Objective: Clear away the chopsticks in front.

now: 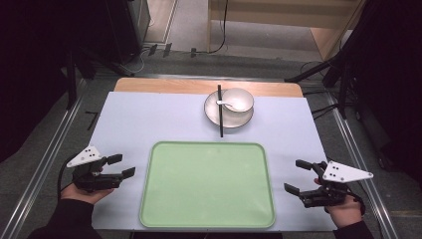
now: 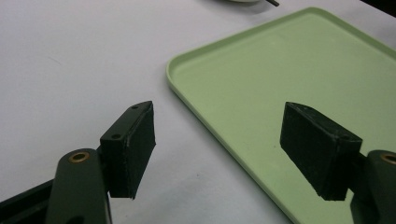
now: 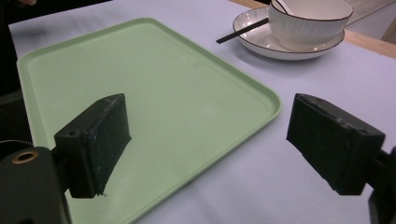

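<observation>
Pale lavender-white sheet covers the table (image 1: pixel 129 124), with a strip of bare wood showing along the far edge; dark floor and cables beyond.

Nearest the person: two hand-held grippers at the front corners. Left gripper (image 1: pixel 121 166) sits on the sheet just left of the tray, held in the left hand (image 1: pixel 82 191), grey three-cornered plate on top. Jaws spread wide, nothing between them. In the left gripper view (image 2: pixel 219 154) the pads hover over the sheet and the tray's left rim, one jaw on each side of that rim.

Right gripper (image 1: pixel 296 176) is to the right of the tray, held in the right hand (image 1: pixel 343 209). Jaws likewise wide apart, empty. From the right gripper view (image 3: pixel 208 149) they straddle the tray's near corner.

Middle: green tray (image 1: pixel 149 199), rectangular with rounded corners, lying flat between the two grippers. Surface bare.

Farther back, near the wooden strip: white plate (image 1: pixel 214 115) with a dark rim line. White ribbed bowl (image 1: pixel 243 94) stands on it, a white spoon (image 1: pixel 226 103) resting inside the bowl. Black chopsticks (image 1: pixel 220 117) lie across the plate's left side, near end overhanging onto the sheet, short of the tray.
</observation>
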Tool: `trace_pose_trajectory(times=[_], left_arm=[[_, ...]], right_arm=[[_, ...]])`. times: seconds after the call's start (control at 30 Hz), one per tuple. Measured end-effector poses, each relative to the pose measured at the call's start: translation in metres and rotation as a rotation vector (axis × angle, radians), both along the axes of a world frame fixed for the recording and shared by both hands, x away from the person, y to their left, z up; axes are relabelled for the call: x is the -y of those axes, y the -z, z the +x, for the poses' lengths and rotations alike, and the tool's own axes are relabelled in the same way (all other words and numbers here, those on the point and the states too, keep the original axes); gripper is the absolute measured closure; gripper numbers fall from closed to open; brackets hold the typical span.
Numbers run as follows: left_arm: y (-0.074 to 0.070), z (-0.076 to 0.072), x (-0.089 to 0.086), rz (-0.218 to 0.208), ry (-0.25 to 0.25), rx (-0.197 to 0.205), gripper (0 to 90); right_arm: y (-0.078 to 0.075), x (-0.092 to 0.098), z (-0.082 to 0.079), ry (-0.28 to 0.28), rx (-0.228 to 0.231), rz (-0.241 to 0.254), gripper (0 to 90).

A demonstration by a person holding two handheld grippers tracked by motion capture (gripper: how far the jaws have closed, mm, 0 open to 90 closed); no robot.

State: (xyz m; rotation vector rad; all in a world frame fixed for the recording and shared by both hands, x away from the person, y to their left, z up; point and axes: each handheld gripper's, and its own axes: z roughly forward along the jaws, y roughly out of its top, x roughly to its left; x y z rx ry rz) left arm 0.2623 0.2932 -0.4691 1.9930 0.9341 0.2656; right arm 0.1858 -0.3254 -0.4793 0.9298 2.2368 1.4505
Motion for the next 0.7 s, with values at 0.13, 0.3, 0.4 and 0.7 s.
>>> trace_pose_trajectory(times=[0.13, 0.3, 0.4, 0.7], left_arm=[[0.0013, 0.0007, -0.0002, 0.014, 0.010, -0.001, 27.0], [0.0016, 0.0015, 0.0001, 0.013, 0.005, 0.001, 25.6], [0.0014, 0.0018, 0.0002, 0.012, 0.003, 0.008, 23.6], [0.0018, 0.0037, -0.0019, 0.003, 0.012, 0.001, 26.6]], right_arm=[[-0.0011, 0.0004, -0.0015, -0.001, 0.013, 0.007, 13.7], [-0.0002, -0.0008, -0.0022, -0.008, 0.003, 0.001, 13.7], [-0.0004, -0.0002, -0.0024, -0.005, 0.000, 0.003, 13.7], [0.0001, -0.0006, -0.0034, -0.014, 0.009, -0.006, 13.7]])
